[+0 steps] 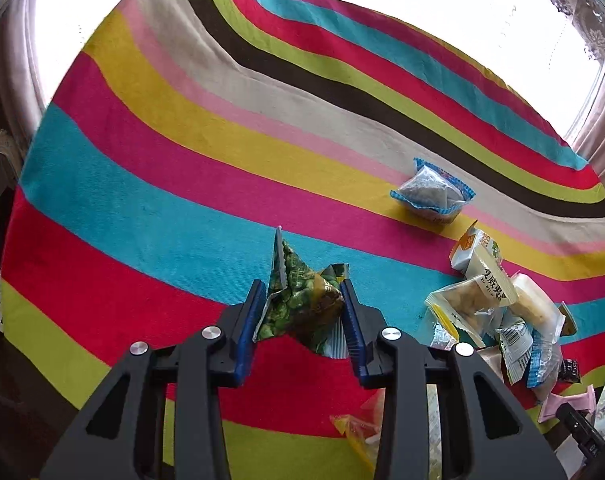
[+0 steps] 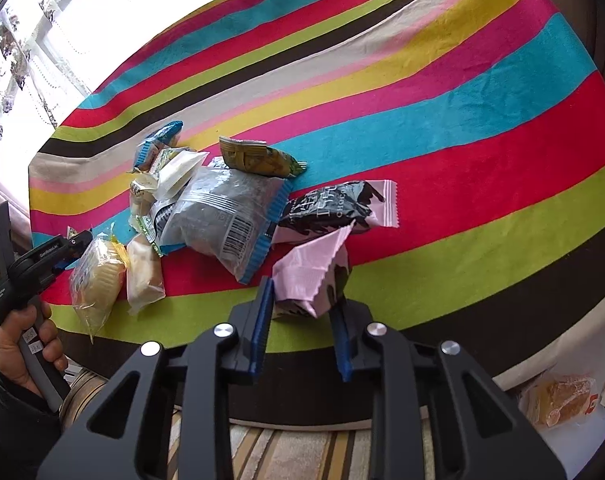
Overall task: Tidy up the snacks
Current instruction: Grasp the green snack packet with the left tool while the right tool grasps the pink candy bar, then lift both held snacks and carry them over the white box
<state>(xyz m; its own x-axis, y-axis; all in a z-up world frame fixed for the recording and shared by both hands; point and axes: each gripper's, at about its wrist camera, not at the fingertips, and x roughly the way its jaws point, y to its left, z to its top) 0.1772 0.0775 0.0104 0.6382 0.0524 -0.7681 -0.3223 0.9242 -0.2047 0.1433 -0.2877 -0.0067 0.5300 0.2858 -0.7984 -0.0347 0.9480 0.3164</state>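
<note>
My left gripper (image 1: 301,294) is shut on a crumpled green snack packet (image 1: 298,312), lifted a little over the striped cloth (image 1: 174,168). My right gripper (image 2: 305,294) is shut on a pink-and-black packet (image 2: 308,270) at the near edge of the snack pile. That pile holds a grey packet with blue edges (image 2: 222,216), a second black-and-pink packet (image 2: 334,208), a yellow-green packet (image 2: 258,158) and pale cakes in clear wrap (image 2: 98,280). In the left wrist view the pile (image 1: 494,308) lies to the right, with a blue-edged packet (image 1: 432,192) apart from it.
A hand (image 2: 22,340) holds the left gripper's handle at the left of the right wrist view. An orange packet (image 2: 562,398) lies off the cloth on a white surface at lower right. Bright windows with lace curtains (image 2: 14,60) stand beyond the far edge.
</note>
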